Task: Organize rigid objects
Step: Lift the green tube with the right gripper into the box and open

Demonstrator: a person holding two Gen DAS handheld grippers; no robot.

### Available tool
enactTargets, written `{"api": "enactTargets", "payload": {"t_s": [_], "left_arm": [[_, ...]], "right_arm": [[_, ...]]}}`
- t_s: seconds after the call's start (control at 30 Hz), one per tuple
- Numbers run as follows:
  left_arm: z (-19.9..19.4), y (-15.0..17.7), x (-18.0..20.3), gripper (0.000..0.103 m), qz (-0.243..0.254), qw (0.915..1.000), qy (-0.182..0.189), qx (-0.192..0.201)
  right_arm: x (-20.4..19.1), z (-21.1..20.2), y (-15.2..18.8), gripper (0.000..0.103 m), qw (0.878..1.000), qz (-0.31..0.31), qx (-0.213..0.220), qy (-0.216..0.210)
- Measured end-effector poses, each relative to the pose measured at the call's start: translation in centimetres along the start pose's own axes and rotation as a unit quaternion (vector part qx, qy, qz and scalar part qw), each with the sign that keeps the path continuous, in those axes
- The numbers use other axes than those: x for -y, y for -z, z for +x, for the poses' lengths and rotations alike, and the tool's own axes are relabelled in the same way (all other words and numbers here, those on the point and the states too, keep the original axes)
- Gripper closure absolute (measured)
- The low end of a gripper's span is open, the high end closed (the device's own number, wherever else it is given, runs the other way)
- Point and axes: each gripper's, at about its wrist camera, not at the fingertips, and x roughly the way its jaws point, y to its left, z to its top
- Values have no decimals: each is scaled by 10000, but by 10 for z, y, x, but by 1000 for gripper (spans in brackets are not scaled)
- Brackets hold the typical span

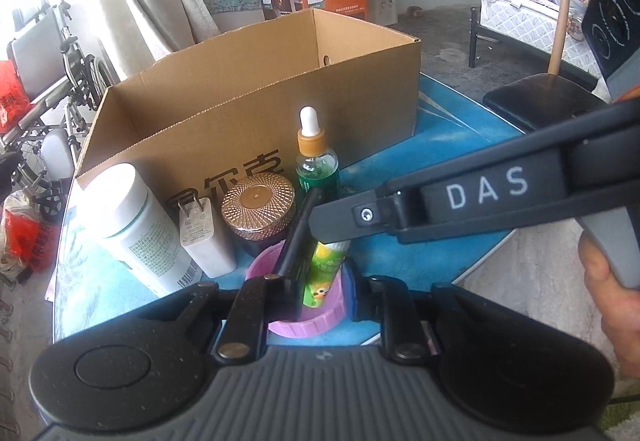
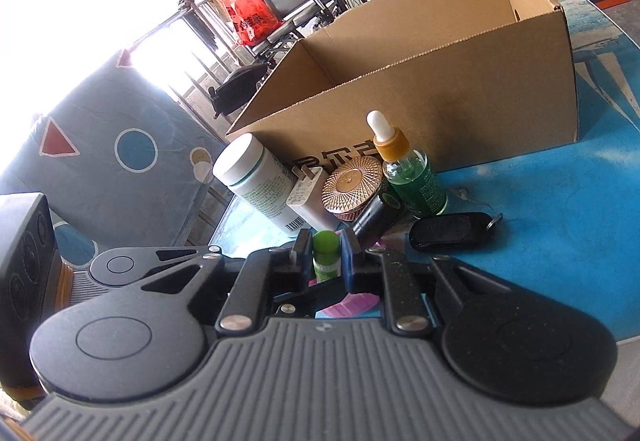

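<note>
A small green tube [image 1: 324,273] with a cartoon label stands inside a purple lid [image 1: 316,321] on the blue table. My right gripper [image 2: 326,253] is shut on the green tube [image 2: 326,253]; its fingers [image 1: 340,217] reach in from the right in the left wrist view. My left gripper [image 1: 320,289] has its jaws on both sides of the purple lid; whether they press it I cannot tell. An open cardboard box [image 1: 256,89] stands behind.
In front of the box stand a white bottle [image 1: 136,229], a white charger [image 1: 204,237], a rose-gold lidded jar [image 1: 258,205] and a green dropper bottle [image 1: 316,157]. A black key fob [image 2: 452,231] lies on the table to the right. A black chair [image 1: 548,101] stands beyond the table edge.
</note>
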Motion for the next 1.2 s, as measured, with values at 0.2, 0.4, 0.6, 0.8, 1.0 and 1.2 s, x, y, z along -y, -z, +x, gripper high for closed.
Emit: {"api": "enactTargets", "payload": {"t_s": [0.2, 0.4, 0.6, 0.8, 1.0, 1.2], "left_arm": [[-12, -3, 1, 84, 10, 9998, -93, 167], [-24, -6, -1, 84, -14, 9993, -176, 322], [-36, -14, -7, 85, -103, 9984, -242, 510], [-55, -51, -31, 87, -312, 9955, -317, 834], [-48, -106, -79, 86, -808, 9926, -334, 839], [1, -146, -137, 86, -1387, 9897, -183, 295]], "right_arm": [[-12, -13, -4, 89, 9997, -224, 120, -22], [-23, -25, -7, 89, 9989, -387, 240, -81], [-39, -32, -20, 89, 9975, -601, 334, -148], [-65, -38, -63, 89, 9928, -1041, 485, -350], [-76, -17, -142, 89, 9912, -1111, 267, -667], [-62, 50, -218, 89, 9926, -718, -568, -800]]}}
